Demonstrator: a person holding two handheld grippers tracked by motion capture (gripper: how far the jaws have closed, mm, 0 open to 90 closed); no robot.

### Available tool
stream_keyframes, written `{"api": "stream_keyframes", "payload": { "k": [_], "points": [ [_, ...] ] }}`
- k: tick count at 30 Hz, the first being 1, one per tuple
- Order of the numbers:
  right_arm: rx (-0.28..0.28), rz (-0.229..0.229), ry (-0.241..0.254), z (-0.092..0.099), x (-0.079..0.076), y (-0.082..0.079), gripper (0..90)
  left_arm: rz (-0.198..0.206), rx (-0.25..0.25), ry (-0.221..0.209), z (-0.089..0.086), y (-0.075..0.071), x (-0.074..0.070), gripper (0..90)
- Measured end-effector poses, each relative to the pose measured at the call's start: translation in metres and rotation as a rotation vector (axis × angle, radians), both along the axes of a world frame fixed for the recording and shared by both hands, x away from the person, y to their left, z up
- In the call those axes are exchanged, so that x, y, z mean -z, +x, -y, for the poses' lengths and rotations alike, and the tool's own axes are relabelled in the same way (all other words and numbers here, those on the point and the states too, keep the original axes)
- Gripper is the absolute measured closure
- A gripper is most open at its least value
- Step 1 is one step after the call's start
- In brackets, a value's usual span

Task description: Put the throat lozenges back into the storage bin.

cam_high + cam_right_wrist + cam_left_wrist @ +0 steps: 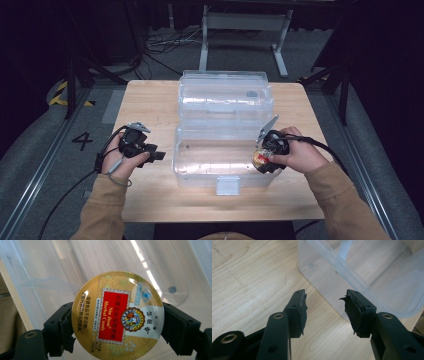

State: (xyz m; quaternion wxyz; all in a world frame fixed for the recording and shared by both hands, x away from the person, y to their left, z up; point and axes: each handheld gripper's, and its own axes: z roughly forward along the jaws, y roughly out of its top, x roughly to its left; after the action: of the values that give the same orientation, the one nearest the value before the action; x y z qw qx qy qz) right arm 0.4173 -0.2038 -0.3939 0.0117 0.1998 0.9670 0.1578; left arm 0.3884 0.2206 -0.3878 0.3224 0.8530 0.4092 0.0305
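Candy tin clamped in right gripper inside box rim.

Gold floral candy tin with red label; clear box.

Both forearms wear tan, mustard-brown sleeves with ribbed cuffs that end just behind each gripper's body. The left gripper is black, with a grey three-cornered plate on top and a black cable trailing back from its rear. The right gripper is black too, topped by a similar grey plate, with a thick black cable looping behind it. In the left gripper view, each jaw arm is matte black plastic with brass-ringed holes near its base, small screw holes along the top, and a dark rubbery pad on its inner face, frayed at the edges.
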Motion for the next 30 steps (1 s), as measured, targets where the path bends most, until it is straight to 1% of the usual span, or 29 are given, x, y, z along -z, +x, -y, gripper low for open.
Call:
{"api": "stream_keyframes", "payload": {
  "k": [11,13,15,18,19,22,30],
  "points": [
    [0.013,-0.007,-0.027,-0.003,0.007,0.001,20.1,0.002,-0.001,0.000,-0.001,0.000,0.000,52.1],
    [0.024,-0.004,-0.026,-0.004,0.008,0.000,20.1,0.001,0.000,0.000,0.000,0.000,0.000,52.1],
    [0.035,-0.011,-0.034,-0.005,0.009,-0.001,20.1,0.002,0.002,0.000,-0.001,0.000,0.000,52.2],
    [0.044,-0.014,-0.033,-0.005,0.010,-0.001,20.1,0.001,0.001,0.000,-0.001,0.000,0.000,52.1],
    [0.055,-0.021,-0.028,-0.006,0.011,-0.001,20.1,0.000,-0.001,0.000,-0.001,0.000,0.000,52.1],
    [0.063,-0.024,-0.035,-0.007,0.012,-0.002,20.1,-0.001,-0.003,0.000,-0.001,0.000,0.000,52.1],
    [0.108,-0.020,-0.027,-0.008,0.015,-0.004,20.1,0.000,-0.004,-0.001,-0.002,0.000,0.000,52.1]
  ]
}}
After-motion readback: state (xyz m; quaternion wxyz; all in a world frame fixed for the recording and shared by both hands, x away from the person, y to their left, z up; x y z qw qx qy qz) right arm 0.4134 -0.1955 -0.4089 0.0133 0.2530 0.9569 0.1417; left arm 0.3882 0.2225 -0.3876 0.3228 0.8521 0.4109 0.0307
